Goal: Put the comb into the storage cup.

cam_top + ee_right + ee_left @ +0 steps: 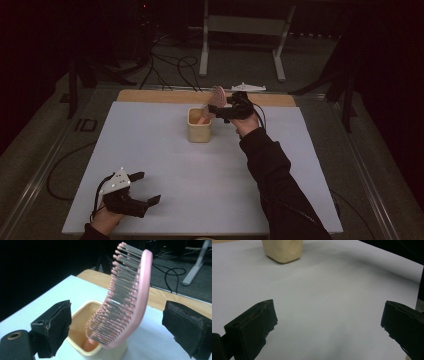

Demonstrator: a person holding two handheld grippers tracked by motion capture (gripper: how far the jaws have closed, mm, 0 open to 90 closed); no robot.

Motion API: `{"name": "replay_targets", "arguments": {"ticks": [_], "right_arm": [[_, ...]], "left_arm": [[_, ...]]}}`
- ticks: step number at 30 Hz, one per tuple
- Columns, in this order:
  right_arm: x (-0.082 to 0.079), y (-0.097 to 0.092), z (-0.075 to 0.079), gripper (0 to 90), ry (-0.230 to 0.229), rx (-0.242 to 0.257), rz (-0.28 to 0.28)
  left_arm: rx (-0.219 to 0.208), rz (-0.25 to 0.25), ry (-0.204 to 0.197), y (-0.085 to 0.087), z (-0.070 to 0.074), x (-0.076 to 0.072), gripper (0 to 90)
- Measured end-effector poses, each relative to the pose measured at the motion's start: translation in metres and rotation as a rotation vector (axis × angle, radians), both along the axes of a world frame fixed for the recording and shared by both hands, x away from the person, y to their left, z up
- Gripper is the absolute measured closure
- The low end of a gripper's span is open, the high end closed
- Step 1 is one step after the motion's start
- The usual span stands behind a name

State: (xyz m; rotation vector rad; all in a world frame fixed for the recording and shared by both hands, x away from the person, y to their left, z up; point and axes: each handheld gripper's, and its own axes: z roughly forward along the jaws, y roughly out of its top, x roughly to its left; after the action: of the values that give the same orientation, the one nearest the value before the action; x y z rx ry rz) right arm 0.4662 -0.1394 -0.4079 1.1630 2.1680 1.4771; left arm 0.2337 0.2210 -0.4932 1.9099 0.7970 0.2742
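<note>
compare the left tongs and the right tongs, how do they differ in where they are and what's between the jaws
The left tongs sit low at the near left corner of the white table, jaws wide over bare surface. The right tongs are raised at the far side beside the cream cup, jaws either side of the pink hairbrush standing in it, not touching. Both are open.

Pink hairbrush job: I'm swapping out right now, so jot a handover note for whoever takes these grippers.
Right gripper: open, jaws either side of the pink bristled hairbrush, not gripping it.
Left gripper: open, holding nothing, near the table's front left.
Brush stands handle-down in the cream square cup on the white table sheet.
Done: brush appears placed.
Left: probably just draw the right gripper clear.
</note>
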Motion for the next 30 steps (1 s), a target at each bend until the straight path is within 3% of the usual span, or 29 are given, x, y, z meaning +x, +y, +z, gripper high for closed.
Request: {"name": "replay_targets", "arguments": {"ticks": [30], "right_arm": [[-0.020,-0.024,-0.003,9.1,-0.036,-0.047,0.012]], "left_arm": [[0.001,-0.016,0.002,-0.004,0.000,0.004,0.4]]}}
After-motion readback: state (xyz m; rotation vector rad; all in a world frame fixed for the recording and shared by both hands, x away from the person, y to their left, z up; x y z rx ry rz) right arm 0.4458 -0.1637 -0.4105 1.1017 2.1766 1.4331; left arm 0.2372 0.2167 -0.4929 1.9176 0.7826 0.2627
